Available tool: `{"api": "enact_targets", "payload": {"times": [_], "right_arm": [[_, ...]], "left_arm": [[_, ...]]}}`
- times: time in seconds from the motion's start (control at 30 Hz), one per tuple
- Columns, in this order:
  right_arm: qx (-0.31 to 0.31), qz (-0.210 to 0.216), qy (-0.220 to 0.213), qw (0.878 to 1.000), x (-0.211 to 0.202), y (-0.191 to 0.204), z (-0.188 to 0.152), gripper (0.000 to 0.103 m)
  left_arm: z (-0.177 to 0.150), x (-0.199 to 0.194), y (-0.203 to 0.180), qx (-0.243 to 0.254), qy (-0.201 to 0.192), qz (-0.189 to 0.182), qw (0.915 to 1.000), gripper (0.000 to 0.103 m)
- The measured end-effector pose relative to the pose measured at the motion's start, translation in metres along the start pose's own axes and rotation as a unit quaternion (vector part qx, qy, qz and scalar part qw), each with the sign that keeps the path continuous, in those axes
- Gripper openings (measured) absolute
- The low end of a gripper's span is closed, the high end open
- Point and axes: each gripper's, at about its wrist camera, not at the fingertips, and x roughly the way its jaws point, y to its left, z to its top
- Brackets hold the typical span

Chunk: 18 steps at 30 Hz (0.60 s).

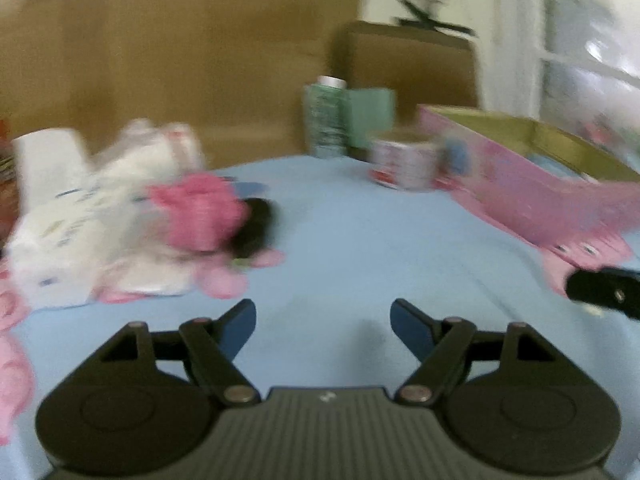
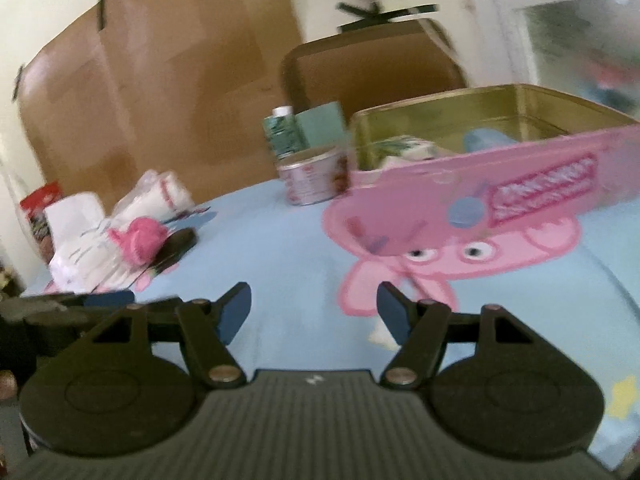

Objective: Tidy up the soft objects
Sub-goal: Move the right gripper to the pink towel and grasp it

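A blue cloth (image 1: 340,216) covers the table; the pink tin (image 2: 500,184) stands far right, soft things inside; white packs (image 1: 68,232) and a pink ball (image 1: 204,212) lie far left; left gripper (image 1: 323,326) and right gripper (image 2: 314,312) hover wide open, empty.

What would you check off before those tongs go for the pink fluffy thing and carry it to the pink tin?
1. Left tongs open and holding nothing: ok.
2. Right tongs open and holding nothing: ok.
3. Pink soft item visible and free on top: ok; it lies against the white packets.
4. Pink tin open, no lid on it: ok.
5. Room left inside the tin: cannot tell; some items already lie in it.
6. Sharp view for aiming: not ok, both pictures are blurred.
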Motion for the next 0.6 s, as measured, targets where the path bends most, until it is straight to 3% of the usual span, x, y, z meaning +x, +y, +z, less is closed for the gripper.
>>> {"api": "enact_targets", "payload": {"times": [0.1,0.17,0.23,0.33,0.43,0.53,0.57,0.6], "right_arm": [[-0.030,0.037,0.017,0.999,0.018,0.018,0.006,0.072],[-0.055,0.071,0.029,0.995,0.034,0.034,0.014,0.071],[-0.095,0.100,0.029,0.990,0.055,0.057,0.026,0.071],[-0.124,0.139,0.025,0.982,0.089,0.089,0.046,0.069],[-0.109,0.186,0.052,0.975,0.132,0.120,0.066,0.069],[-0.101,0.204,0.090,0.970,0.175,0.145,0.070,0.068],[-0.114,0.203,0.108,0.967,0.189,0.152,0.067,0.047],[-0.126,0.196,0.127,0.964,0.198,0.157,0.062,0.046]], "left_arm": [[-0.006,-0.009,0.034,-0.057,-0.025,0.042,0.9972,0.077],[-0.011,-0.015,0.060,-0.122,-0.040,0.057,0.9901,0.077],[-0.018,-0.022,0.088,-0.202,-0.062,0.057,0.9757,0.080],[-0.023,-0.020,0.110,-0.271,-0.070,0.067,0.9577,0.081],[-0.022,-0.017,0.115,-0.283,-0.071,0.071,0.9539,0.081],[-0.023,-0.020,0.110,-0.271,-0.086,0.081,0.9553,0.081],[-0.023,-0.020,0.109,-0.268,-0.089,0.081,0.9559,0.081],[-0.023,-0.020,0.109,-0.266,-0.091,0.081,0.9562,0.081]]}}
